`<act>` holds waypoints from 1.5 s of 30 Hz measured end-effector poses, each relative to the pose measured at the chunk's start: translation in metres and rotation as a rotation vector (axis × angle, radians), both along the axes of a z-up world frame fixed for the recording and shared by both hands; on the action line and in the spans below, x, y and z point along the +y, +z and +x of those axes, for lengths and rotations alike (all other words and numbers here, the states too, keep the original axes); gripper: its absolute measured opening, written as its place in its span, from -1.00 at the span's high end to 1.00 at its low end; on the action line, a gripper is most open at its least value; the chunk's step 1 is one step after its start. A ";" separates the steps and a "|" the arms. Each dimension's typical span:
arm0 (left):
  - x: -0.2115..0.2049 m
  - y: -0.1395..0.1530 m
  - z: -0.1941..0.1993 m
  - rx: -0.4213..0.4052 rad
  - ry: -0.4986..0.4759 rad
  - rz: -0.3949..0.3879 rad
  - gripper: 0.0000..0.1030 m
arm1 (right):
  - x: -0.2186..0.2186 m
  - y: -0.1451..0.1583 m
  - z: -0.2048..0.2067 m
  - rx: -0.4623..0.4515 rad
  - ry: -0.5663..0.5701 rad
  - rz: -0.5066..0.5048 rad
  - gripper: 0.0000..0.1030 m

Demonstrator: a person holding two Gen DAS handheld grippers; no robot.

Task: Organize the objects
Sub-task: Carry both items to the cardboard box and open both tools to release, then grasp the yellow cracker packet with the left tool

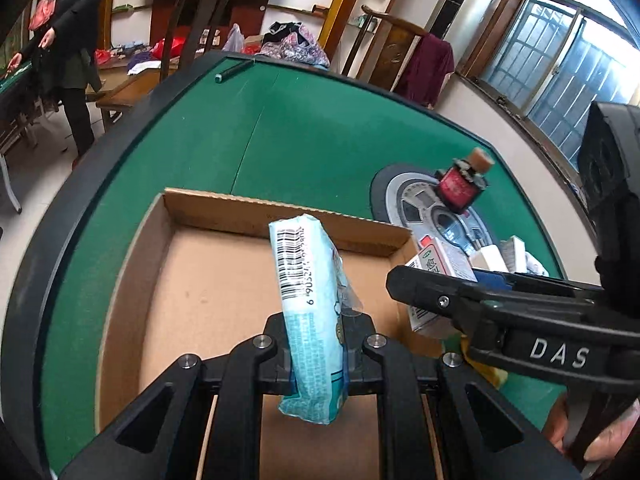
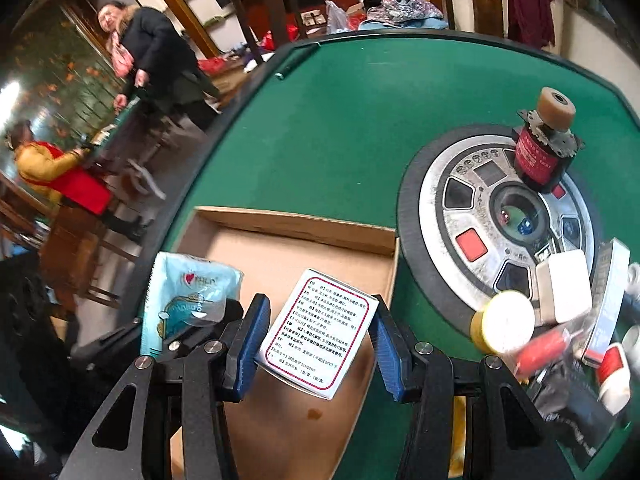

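A green felt table (image 1: 312, 136) carries an open cardboard box (image 1: 224, 280), with a round control hub (image 2: 500, 216) to its right. Over the box, the left gripper (image 1: 316, 344) is clamped nearly closed on a pale blue tissue pack (image 1: 308, 300). The right gripper (image 2: 316, 344), half spread, pinches a white carton (image 2: 320, 336) above the box's right part. Blurred small items, seemingly bottles (image 2: 616, 372), lie right.

My left gripper (image 1: 316, 344) is black with silver screws; my right gripper (image 2: 316, 340) has blue pads (image 2: 250, 344) and white "DAS" lettering.
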State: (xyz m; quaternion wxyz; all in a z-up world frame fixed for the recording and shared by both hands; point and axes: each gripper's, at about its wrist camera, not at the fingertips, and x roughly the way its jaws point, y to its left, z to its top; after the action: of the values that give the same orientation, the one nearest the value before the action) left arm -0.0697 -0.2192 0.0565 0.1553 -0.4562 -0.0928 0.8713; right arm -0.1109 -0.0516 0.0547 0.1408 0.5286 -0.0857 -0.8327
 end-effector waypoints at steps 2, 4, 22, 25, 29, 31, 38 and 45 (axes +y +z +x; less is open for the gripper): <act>0.002 -0.008 -0.005 -0.012 0.005 0.004 0.73 | 0.000 -0.006 -0.007 -0.007 -0.016 0.026 -0.05; 0.003 -0.011 -0.010 -0.019 0.008 0.011 0.73 | 0.001 -0.008 -0.009 -0.010 -0.021 0.031 -0.06; -0.006 -0.013 -0.014 -0.011 0.077 0.044 -0.39 | 0.000 0.014 0.001 0.109 -0.025 0.106 -0.49; -0.013 -0.005 -0.006 -0.016 0.117 0.054 -0.40 | 0.006 0.021 0.008 0.120 -0.025 0.102 -0.52; -0.018 0.012 0.017 0.009 0.148 0.068 -0.42 | 0.030 0.038 0.033 0.159 -0.029 0.118 -0.60; -0.015 0.025 0.034 0.042 0.162 0.068 -0.44 | 0.047 0.047 0.045 0.180 -0.044 0.133 -0.66; 0.036 0.070 0.104 0.250 0.151 0.012 -0.59 | 0.135 0.118 0.107 0.429 -0.146 0.092 -0.90; 0.085 0.082 0.147 0.342 0.115 0.017 -0.66 | 0.216 0.082 0.134 0.386 -0.420 0.090 -1.00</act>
State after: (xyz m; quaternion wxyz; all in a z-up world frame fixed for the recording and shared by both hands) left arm 0.0774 -0.1338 0.1383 0.1226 -0.2939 -0.0983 0.9428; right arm 0.0233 0.1644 0.1368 -0.0448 0.3368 -0.1280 -0.9318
